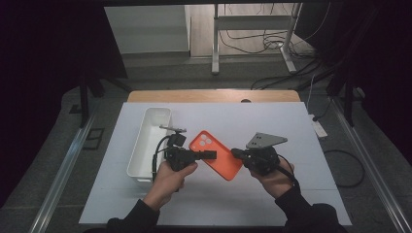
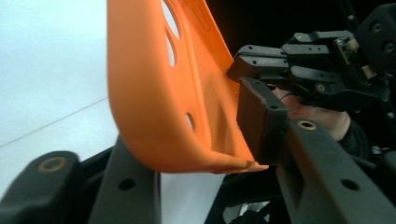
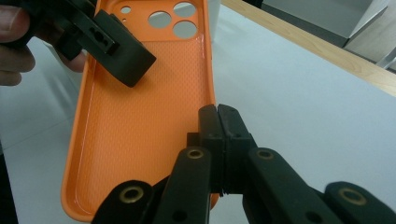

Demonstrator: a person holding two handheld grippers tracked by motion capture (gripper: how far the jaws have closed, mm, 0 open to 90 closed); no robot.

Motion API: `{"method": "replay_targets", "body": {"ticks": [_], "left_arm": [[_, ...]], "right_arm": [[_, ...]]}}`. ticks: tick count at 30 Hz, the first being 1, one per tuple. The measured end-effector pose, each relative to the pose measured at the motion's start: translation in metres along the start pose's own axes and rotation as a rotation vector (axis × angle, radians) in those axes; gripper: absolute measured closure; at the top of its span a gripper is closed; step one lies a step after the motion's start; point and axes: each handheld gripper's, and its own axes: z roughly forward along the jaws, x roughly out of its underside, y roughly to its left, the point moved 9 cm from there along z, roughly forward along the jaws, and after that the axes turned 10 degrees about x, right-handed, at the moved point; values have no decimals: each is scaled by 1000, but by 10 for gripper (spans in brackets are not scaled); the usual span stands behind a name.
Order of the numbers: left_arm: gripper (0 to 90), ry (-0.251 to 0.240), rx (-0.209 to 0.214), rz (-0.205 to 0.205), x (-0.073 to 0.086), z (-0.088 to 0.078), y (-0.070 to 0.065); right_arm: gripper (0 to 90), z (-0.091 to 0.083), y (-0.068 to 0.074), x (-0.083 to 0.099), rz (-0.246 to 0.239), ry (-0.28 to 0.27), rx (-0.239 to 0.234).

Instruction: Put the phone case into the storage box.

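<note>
An orange phone case (image 1: 216, 153) is held above the white table between the two grippers, with its camera cut-outs at the far end. My right gripper (image 3: 218, 116) is shut on the case's long side wall (image 3: 140, 130), and in the high view it (image 1: 235, 153) comes in from the right. My left gripper (image 2: 196, 135) straddles the opposite edge of the case (image 2: 149, 93). Its right pad (image 2: 261, 121) rests against the textured inner face, and the other jaw is hidden behind the outer shell. That inner jaw also appears in the right gripper view, over the case's interior.
A long white bin (image 1: 148, 141) stands on the left part of the white tabletop (image 1: 272, 121), close to my left hand. The table's wooden far edge (image 1: 214, 95) runs across the back. Beyond it are a desk frame and cables on the floor.
</note>
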Motion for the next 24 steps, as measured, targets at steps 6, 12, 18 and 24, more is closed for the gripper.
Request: {"method": "replay_targets", "body": {"ticks": [6, 12, 18, 24], "left_arm": [[738, -15, 31, -35, 0, 0, 0], [809, -20, 45, -40, 1, 0, -1], [834, -25, 49, -32, 1, -2, 1], [836, -7, 12, -3, 2, -5, 4]], "right_arm": [[890, 1, 1, 0, -4, 0, -8], [883, 3, 2, 3, -13, 9, -3], [857, 4, 5, 3, -13, 8, -19], [750, 2, 2, 2, 24, 7, -37]]}}
